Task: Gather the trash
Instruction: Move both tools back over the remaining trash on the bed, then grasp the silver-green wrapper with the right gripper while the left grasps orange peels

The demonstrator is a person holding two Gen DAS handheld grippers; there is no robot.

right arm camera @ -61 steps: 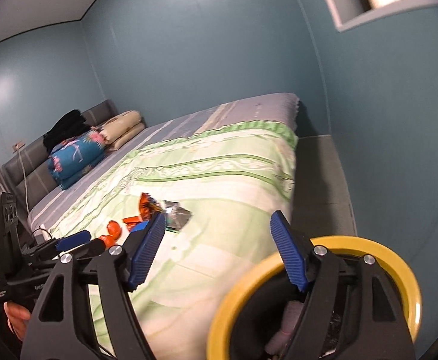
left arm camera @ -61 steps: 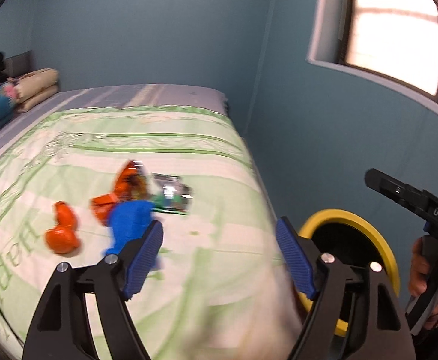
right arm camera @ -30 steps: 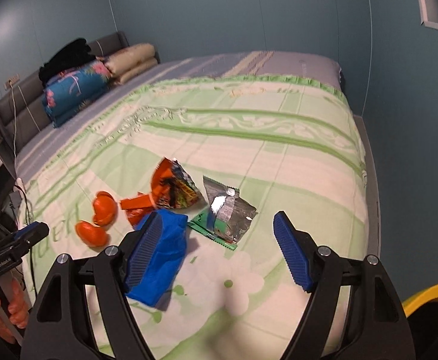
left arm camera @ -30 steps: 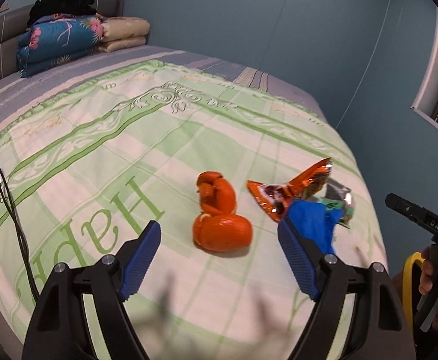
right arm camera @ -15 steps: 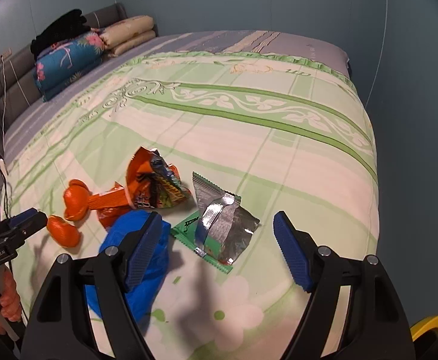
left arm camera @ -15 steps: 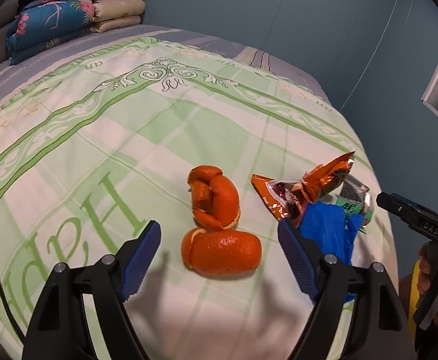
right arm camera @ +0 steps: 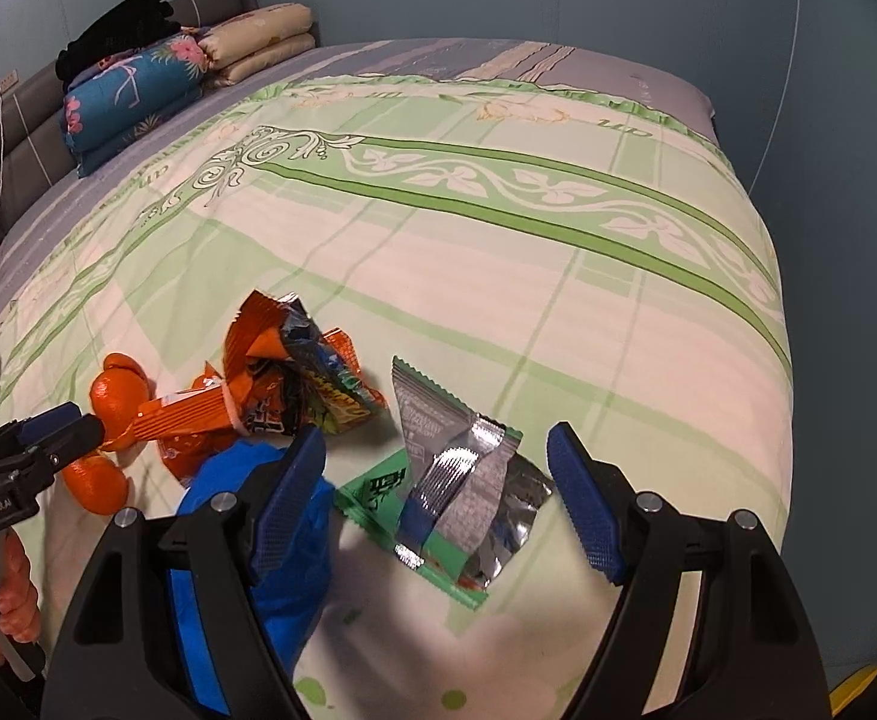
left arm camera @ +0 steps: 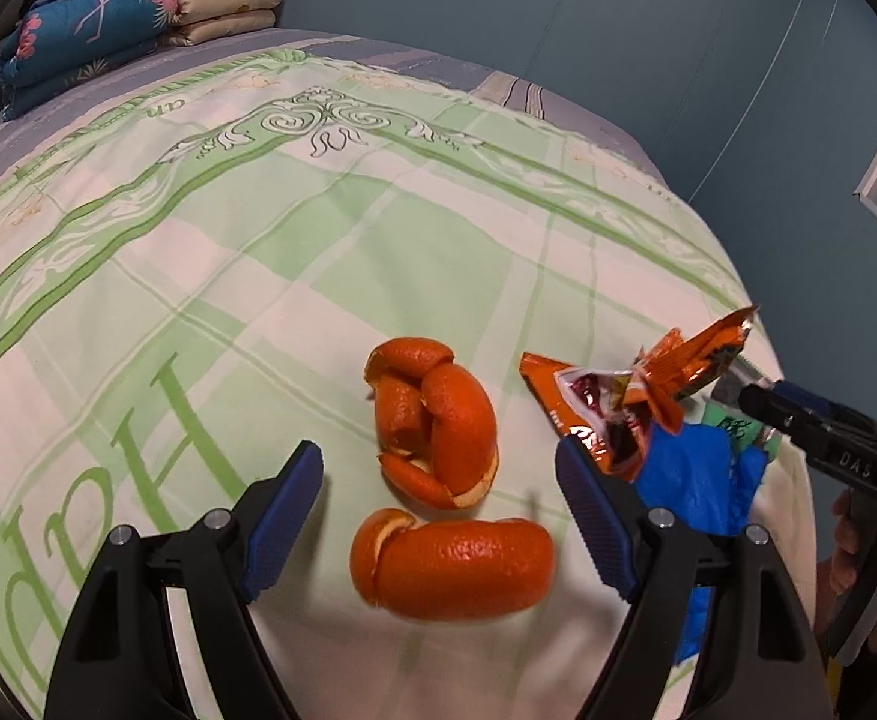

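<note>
With both grippers gaping empty, the left gripper (left arm camera: 438, 510) should drop straight over the near orange peel (left arm camera: 453, 567) and the right gripper (right arm camera: 435, 495) over the silver wrapper (right arm camera: 468, 489), pinching each without snagging the bedsheet (right arm camera: 498, 276).

I was in a home bedroom. A wide bed under a pale green and cream patterned cotton bedspread (right arm camera: 498, 276) filled my view, with a grey padded headboard (right arm camera: 24, 114) at its far end. Against it sat a folded blue floral quilt (right arm camera: 126, 96) and folded beige blankets (right arm camera: 264, 39). Plain teal painted walls (left arm camera: 618, 18) closed the room in.
</note>
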